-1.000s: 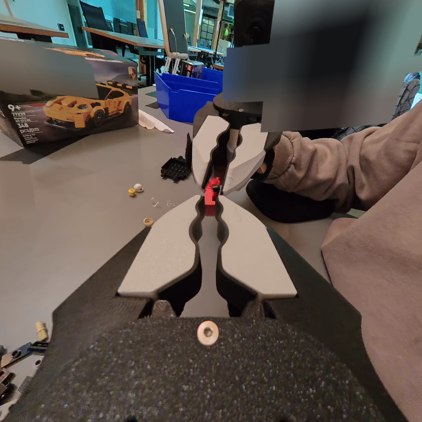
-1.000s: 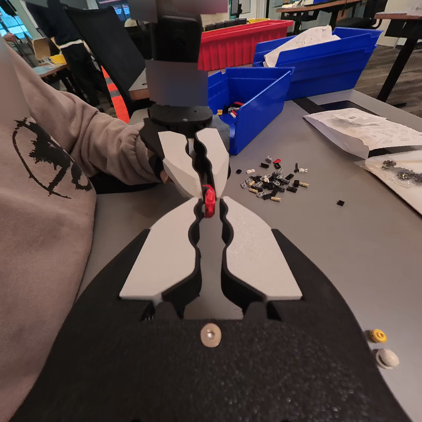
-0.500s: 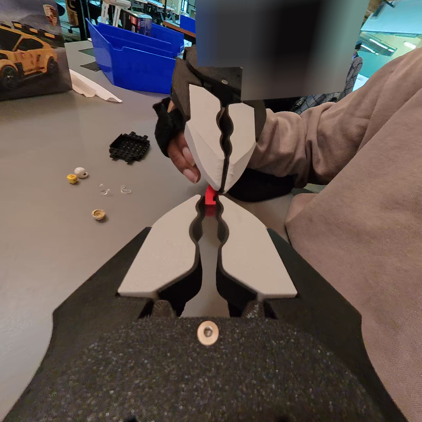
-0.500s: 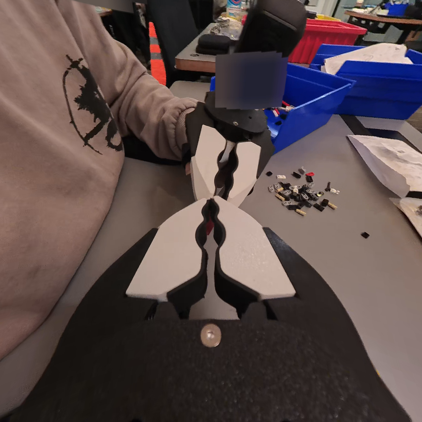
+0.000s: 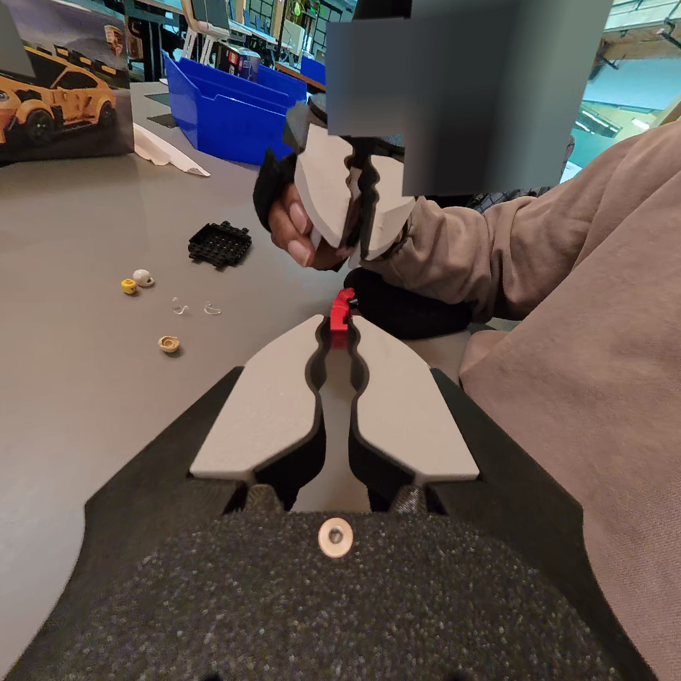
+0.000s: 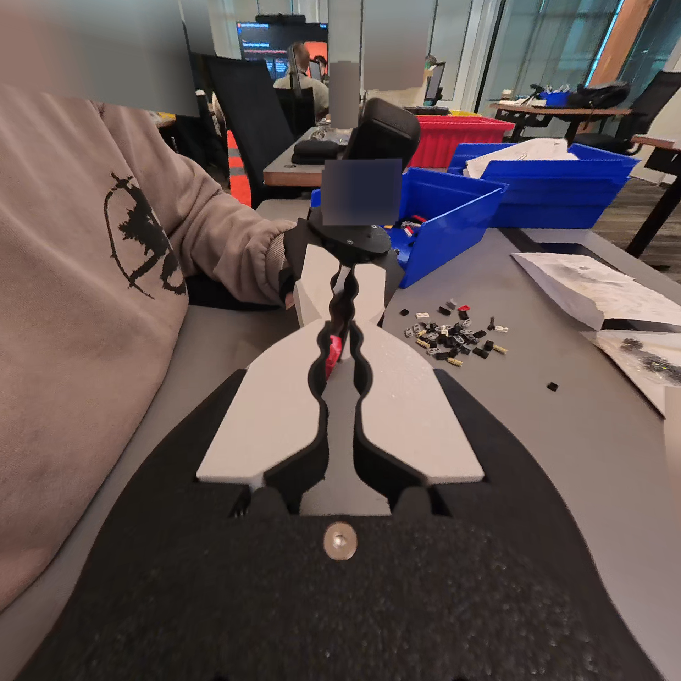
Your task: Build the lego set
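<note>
Lego piece (image 5: 339,320), small and red, sits clamped in the left gripper (image 5: 337,326); the right gripper (image 6: 337,328), slightly parted and empty, should press squarely.

lego set box (image 5: 62,95) — print and crest, paper sheets (image 6: 593,291), far screen (image 6: 272,44) — writing unread

Hidden and cut-off parts

We see the red piece (image 6: 333,353) only partly between the fingers; the set box (image 5: 62,92) is cut at the left edge; the small parts (image 6: 451,337) are too tiny to tell.
</note>
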`<state>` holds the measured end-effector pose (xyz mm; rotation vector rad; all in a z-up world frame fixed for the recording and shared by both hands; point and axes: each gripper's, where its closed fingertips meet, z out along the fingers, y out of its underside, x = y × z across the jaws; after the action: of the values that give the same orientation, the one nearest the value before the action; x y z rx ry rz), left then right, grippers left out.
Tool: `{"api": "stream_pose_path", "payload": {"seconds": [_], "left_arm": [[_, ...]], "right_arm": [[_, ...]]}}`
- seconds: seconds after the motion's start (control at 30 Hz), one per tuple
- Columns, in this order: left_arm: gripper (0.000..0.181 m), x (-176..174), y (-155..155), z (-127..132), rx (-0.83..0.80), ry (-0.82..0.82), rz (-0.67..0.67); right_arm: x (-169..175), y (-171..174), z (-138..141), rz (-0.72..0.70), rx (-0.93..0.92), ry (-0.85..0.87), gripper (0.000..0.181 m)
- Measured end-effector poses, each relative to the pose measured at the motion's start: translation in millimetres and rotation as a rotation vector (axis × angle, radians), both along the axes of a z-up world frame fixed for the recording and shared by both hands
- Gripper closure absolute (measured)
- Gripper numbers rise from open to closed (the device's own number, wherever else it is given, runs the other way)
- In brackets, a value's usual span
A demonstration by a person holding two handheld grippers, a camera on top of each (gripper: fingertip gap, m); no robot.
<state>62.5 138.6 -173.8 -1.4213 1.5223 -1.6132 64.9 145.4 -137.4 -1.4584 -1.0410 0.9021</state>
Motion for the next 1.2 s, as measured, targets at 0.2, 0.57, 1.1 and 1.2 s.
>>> {"api": "stream_pose_path", "payload": {"seconds": [0.2, 0.57, 1.1, 1.2], "left_arm": [[0.173, 2.2, -8.9, -5.8, 0.009, 0.026, -0.040], [0.173, -1.7, -3.9, -5.1, 0.012, 0.037, -0.037], [0.173, -1.3, -4.8, -11.7, -0.034, 0.091, -0.056], [0.173, -1.6, -5.5, -11.0, -0.041, 0.091, -0.064]], "right_arm": [[-16.4, -10.4, -18.1, 0.071, -0.009, -0.128, 0.171], [-18.7, -19.9, -21.4, 0.115, 0.014, -0.163, 0.181], [-16.3, -7.7, -34.5, 0.067, 0.005, -0.235, 0.175], [-16.7, -8.8, -33.9, 0.069, 0.032, -0.244, 0.176]]}}
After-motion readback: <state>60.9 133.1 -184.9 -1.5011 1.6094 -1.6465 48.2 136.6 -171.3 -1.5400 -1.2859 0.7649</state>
